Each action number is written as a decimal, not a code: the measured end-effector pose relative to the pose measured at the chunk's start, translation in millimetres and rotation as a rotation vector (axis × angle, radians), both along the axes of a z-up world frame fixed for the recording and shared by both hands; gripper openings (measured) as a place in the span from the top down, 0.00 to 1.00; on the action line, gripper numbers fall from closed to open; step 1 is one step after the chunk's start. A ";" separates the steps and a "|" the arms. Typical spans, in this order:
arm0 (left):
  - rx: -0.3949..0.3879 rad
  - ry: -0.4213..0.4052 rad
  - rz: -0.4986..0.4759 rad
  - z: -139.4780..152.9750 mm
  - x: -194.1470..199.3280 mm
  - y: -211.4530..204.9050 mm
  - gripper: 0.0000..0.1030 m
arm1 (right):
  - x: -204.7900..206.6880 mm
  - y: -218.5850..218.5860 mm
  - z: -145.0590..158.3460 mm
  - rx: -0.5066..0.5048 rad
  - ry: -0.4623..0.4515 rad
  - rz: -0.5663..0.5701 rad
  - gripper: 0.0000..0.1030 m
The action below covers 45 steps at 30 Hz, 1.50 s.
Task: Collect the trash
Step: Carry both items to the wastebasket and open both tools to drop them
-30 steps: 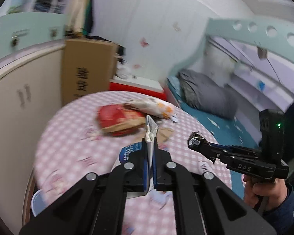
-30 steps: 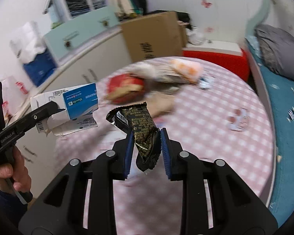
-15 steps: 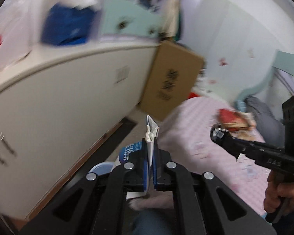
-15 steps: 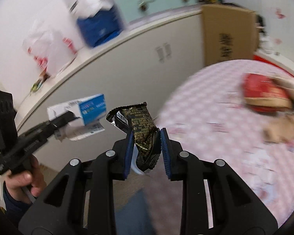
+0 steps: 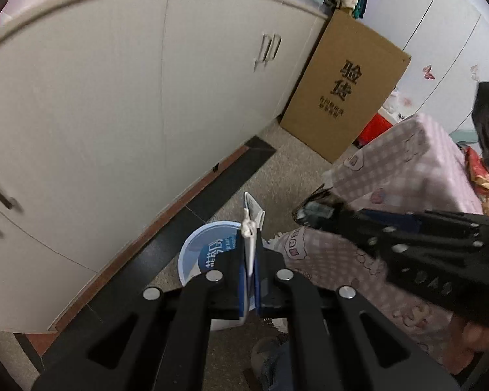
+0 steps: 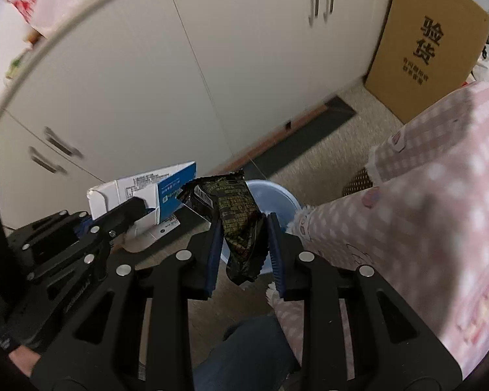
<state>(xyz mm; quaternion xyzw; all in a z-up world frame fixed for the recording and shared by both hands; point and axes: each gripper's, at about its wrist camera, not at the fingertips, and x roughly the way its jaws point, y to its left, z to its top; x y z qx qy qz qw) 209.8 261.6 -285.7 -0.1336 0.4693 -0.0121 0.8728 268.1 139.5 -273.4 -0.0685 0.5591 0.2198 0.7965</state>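
My left gripper (image 5: 251, 260) is shut on a flattened blue and white carton (image 5: 249, 228) and holds it above a pale blue bin (image 5: 195, 251) on the floor. The carton (image 6: 146, 192) also shows in the right wrist view, held in the left gripper (image 6: 137, 208). My right gripper (image 6: 244, 254) is shut on a crumpled black and gold wrapper (image 6: 234, 218) just above the same bin (image 6: 274, 195). In the left wrist view the right gripper (image 5: 313, 211) reaches in from the right with the wrapper at its tip.
Cream cabinet doors (image 5: 114, 97) stand behind the bin. A brown cardboard box (image 5: 345, 88) leans at the cabinet's far end. The table with the pink checked cloth (image 6: 423, 195) is at the right, with red trash (image 5: 476, 166) on top. My knee (image 6: 244, 352) is below.
Both grippers have swung left and down from the tabletop to the floor beside the cabinets, carrying the carton and the wrapper. The blue bin now lies under them.
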 end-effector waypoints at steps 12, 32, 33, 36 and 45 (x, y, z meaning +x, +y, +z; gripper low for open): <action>-0.042 0.100 -0.033 -51.7 25.1 0.5 0.93 | 17.7 3.1 -37.0 -0.101 0.031 -0.050 0.34; 0.125 -0.009 0.069 34.6 1.1 -10.6 0.16 | -15.0 -45.9 88.6 0.084 -0.217 -0.124 0.06; 0.145 -0.045 0.066 49.9 -3.9 -16.5 0.15 | -18.4 -52.8 97.3 0.100 -0.233 -0.130 0.06; 0.206 -0.120 0.054 85.7 -14.6 -36.0 0.13 | -33.2 -84.7 126.6 0.144 -0.292 -0.164 0.06; 0.318 -0.262 0.002 161.4 -35.7 -117.1 0.09 | -74.7 -187.4 176.2 0.220 -0.395 -0.287 0.06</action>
